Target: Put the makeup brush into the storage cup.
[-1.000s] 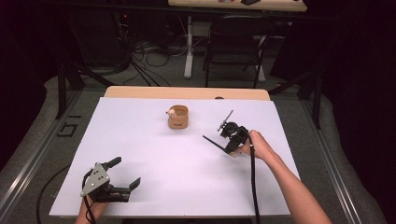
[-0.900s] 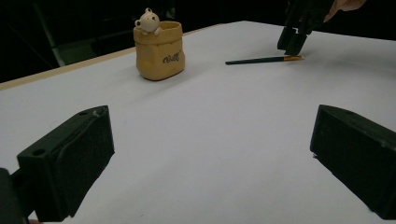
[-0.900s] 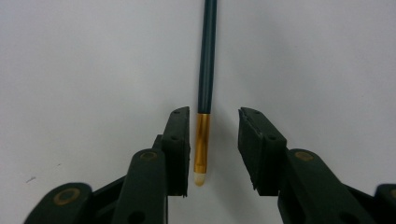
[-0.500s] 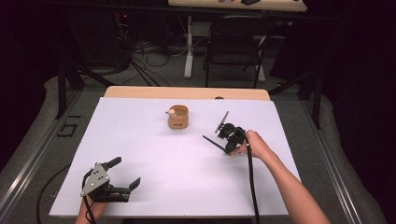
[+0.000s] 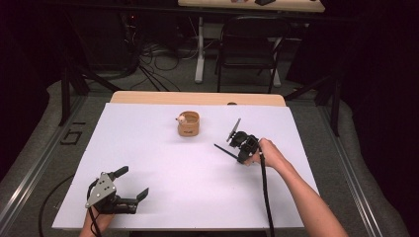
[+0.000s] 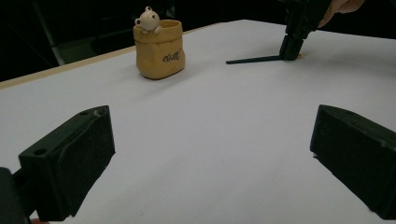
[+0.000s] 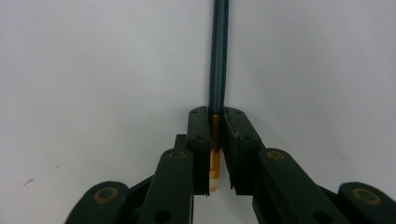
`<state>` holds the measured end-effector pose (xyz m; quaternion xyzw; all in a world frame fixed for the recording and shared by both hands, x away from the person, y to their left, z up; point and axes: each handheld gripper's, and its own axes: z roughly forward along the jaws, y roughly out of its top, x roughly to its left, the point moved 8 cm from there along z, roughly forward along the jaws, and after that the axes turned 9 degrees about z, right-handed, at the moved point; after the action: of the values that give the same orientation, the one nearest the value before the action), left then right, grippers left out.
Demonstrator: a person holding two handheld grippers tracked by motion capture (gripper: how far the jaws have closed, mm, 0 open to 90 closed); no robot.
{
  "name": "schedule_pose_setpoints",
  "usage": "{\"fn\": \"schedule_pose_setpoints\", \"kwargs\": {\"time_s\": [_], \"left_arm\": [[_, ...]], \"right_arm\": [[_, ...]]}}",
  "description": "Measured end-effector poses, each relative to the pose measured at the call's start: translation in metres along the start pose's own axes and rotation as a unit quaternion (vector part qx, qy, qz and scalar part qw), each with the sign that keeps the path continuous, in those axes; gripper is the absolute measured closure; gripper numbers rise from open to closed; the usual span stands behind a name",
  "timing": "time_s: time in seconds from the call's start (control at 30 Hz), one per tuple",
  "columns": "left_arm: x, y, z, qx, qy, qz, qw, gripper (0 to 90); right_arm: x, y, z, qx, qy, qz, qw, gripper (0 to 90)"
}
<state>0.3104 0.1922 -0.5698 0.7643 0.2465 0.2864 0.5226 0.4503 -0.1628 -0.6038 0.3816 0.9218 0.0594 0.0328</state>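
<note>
Two grippers work over one white table (image 5: 163,163), whose far edge shows a bare wooden strip. Left gripper (image 5: 129,183), near the front left corner, rests low over the surface with its jaws spread wide and nothing between them. Tan pot (image 5: 188,124), shaped like a small sack with a bear figure on its rim, stands upright near the middle of the far edge, well apart from both grippers. Right gripper (image 7: 215,154), toward the right edge, has just been closing and now pinches a dark pencil (image 7: 219,56) by its yellow-brown end; the shaft lies flat on the table and points away from the jaws toward the middle of the surface.

Risks, as judged from this arrangement: the pads hold only the very end of the pencil, so on lifting, the long free shaft may droop, swing or twist out of the grip. A tip dragging on the table may lever the pencil loose. If the pencil is carried to the pot, a tilted shaft may strike the rim or the bear and tip the light pot over.
</note>
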Motion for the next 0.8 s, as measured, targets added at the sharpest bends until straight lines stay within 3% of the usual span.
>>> {"fn": "schedule_pose_setpoints", "kwargs": {"time_s": [0.37, 0.4, 0.47, 0.8], "left_arm": [[0.000, 0.000, -0.001, 0.001, 0.002, 0.000, 1.0000, 0.0], [0.000, 0.000, -0.001, 0.001, 0.002, 0.000, 1.0000, 0.0], [0.000, 0.000, -0.001, 0.001, 0.000, 0.001, 1.0000, 0.0], [0.000, 0.000, 0.000, 0.002, 0.000, 0.002, 1.0000, 0.0]], "right_arm": [[-0.001, -0.001, 0.000, -0.006, 0.019, 0.007, 0.9998, 84.2], [-0.002, -0.002, -0.001, -0.001, 0.007, 0.005, 1.0000, 84.2], [-0.003, -0.002, -0.002, -0.011, 0.016, 0.012, 0.9997, 84.2], [-0.005, -0.007, -0.018, -0.034, 0.012, 0.010, 0.9993, 84.2]]}}
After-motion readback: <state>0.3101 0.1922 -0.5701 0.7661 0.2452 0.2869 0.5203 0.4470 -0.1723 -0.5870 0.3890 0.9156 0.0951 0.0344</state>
